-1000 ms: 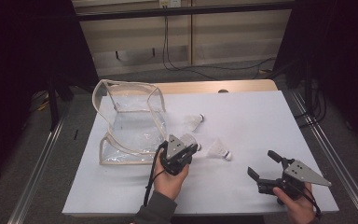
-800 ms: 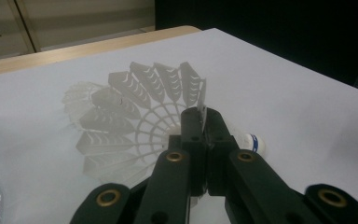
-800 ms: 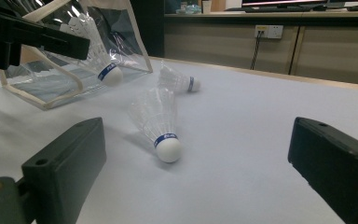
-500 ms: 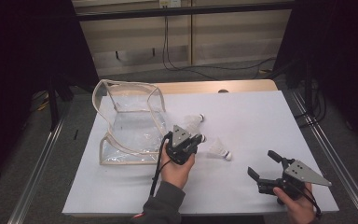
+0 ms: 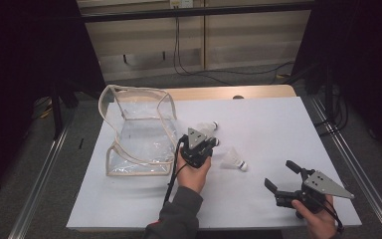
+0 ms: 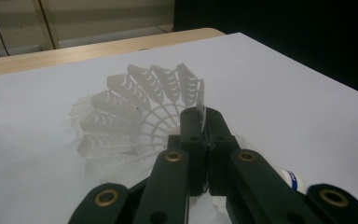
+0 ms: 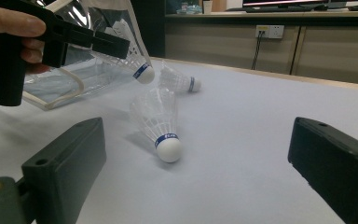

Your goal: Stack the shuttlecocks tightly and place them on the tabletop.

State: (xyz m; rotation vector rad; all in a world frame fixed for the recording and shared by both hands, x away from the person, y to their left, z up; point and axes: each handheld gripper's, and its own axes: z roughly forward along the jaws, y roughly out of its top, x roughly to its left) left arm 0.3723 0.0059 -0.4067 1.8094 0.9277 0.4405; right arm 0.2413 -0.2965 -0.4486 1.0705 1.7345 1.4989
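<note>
My left gripper (image 5: pixel 210 142) hovers over the middle of the white table, just right of the clear bag (image 5: pixel 139 130). Its jaws are shut on the skirt rim of a white shuttlecock (image 6: pixel 140 107), and from the side the left gripper (image 7: pixel 121 46) holds this shuttlecock (image 7: pixel 135 63) clear of the table, cork down. A second shuttlecock (image 5: pixel 234 160) lies on its side between the two grippers. A third (image 5: pixel 207 128) lies just beyond the left gripper. My right gripper (image 5: pixel 280 175) rests low at the front right, open, aimed at the second shuttlecock (image 7: pixel 161 123), with nothing between its jaws.
The clear plastic bag (image 7: pixel 60 81) with beige trim stands open at the table's left. The white table sheet (image 5: pixel 278 124) ends at a wooden edge at the back and metal rails on both sides. Cables hang on the far wall.
My left gripper has moved away from the person and slightly right, from the bag's front corner toward the table's middle, jaws still shut. The right gripper has stayed put.
</note>
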